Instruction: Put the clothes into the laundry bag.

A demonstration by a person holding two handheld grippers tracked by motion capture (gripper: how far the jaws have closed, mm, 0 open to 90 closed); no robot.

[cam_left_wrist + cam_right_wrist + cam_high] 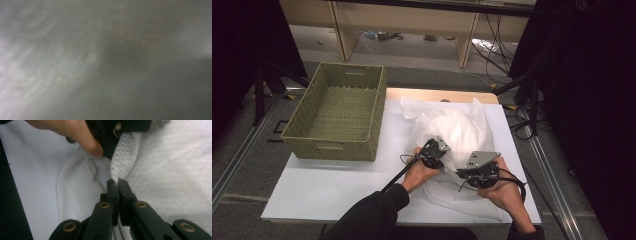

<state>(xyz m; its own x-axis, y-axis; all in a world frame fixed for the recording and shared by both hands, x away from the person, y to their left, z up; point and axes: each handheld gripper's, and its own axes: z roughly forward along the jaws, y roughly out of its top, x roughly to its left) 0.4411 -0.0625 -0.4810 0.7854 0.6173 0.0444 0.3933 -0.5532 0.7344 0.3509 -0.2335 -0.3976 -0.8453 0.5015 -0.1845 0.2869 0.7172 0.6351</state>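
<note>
Now gripping the white mesh bag (457, 131) at its near edge with both tongs.

My right gripper (117, 182) is pinching a ridge of the bag's fabric, jaws shut flat on it. My left gripper (433, 161) is pressing into the bag just ahead of the right one; its own camera is blurred by cloth up close, so I am judging its jaws as closed on the fabric, not seeing it outright. My left hand (75, 130) is sitting just above the right tongs' tips. The woven basket (362, 80) is standing well off to the left of both tongs, on the table (337, 185). I am reading this as the gathering step; next calls for lifting together, keeping both pinches tight.
</note>
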